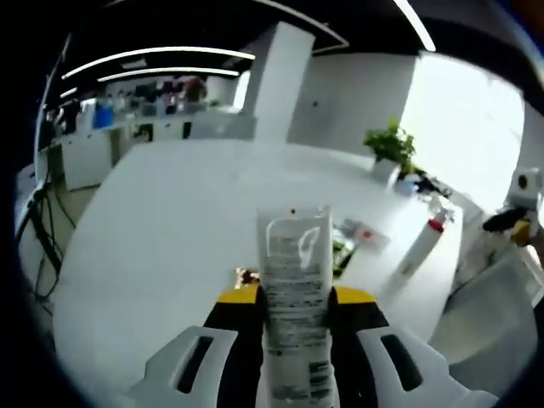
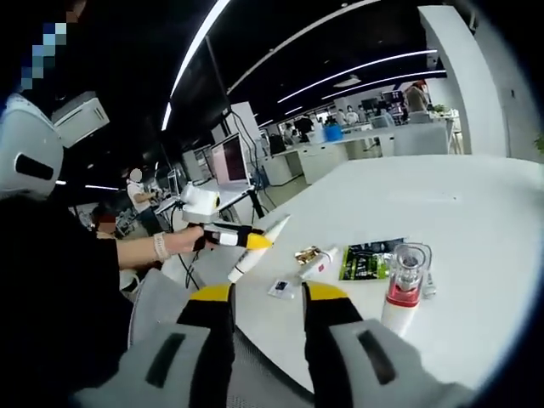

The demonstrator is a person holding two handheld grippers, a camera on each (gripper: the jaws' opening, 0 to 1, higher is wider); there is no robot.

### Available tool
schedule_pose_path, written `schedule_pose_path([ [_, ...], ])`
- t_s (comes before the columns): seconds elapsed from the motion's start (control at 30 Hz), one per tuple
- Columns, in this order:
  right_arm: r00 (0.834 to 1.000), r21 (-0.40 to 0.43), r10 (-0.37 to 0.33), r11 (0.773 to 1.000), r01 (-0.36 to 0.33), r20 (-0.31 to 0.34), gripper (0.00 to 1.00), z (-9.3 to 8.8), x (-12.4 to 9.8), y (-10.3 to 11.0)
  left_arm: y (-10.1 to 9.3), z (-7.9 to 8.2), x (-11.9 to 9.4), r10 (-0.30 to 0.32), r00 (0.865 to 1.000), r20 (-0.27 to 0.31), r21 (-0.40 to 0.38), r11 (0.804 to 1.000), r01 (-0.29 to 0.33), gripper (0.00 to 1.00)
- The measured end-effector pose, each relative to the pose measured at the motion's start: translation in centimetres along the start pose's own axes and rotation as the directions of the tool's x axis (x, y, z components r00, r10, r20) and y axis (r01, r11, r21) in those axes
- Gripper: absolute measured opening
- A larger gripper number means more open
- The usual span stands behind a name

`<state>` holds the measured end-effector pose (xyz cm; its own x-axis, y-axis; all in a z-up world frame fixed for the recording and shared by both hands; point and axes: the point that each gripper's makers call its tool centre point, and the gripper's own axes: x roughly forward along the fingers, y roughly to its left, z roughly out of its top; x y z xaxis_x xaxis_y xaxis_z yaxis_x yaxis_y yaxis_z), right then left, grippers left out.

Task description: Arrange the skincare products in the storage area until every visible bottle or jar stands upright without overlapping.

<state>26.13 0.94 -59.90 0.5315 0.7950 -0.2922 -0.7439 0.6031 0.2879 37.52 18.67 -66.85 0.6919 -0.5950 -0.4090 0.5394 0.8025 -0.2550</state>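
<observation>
My left claw [image 1: 293, 310] is clamped on a flat white plastic squeeze tube [image 1: 294, 289] (small dark print down its face), held above the smooth white round counter [image 1: 170, 238]. My right claw [image 2: 266, 299] hangs parted, gripping nothing. Beyond it on the counter stand a clear-capped white bottle with a red band [image 2: 405, 289], a green foil sachet [image 2: 365, 260] and a small white tube with a gold cap [image 2: 316, 259].
</observation>
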Motion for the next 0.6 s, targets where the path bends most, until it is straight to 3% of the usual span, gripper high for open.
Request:
schedule_pose_path([
  [0.27, 1.0, 0.015, -0.005, 1.0, 0.005, 0.002, 0.29, 0.3, 1.5, -0.2, -5.7, 1.4, 0.8, -0.088, 0.995, 0.048, 0.087, 0.993, 0.084, 0.25],
  [0.47, 0.995, 0.105, -0.072, 0.992, 0.064, 0.067, 0.28, 0.7, 3.0, -1.7, -10.0, 1.1, 2.1, -0.149, 0.988, 0.034, 0.182, 0.973, 0.14, 0.25],
  [0.6, 0.987, 0.217, -0.111, 0.973, 0.084, 0.115, 0.28, 0.9, 3.6, -2.8, -12.2, 0.4, 2.5, -0.17, 0.985, 0.018, 0.245, 0.956, 0.16, 0.25],
])
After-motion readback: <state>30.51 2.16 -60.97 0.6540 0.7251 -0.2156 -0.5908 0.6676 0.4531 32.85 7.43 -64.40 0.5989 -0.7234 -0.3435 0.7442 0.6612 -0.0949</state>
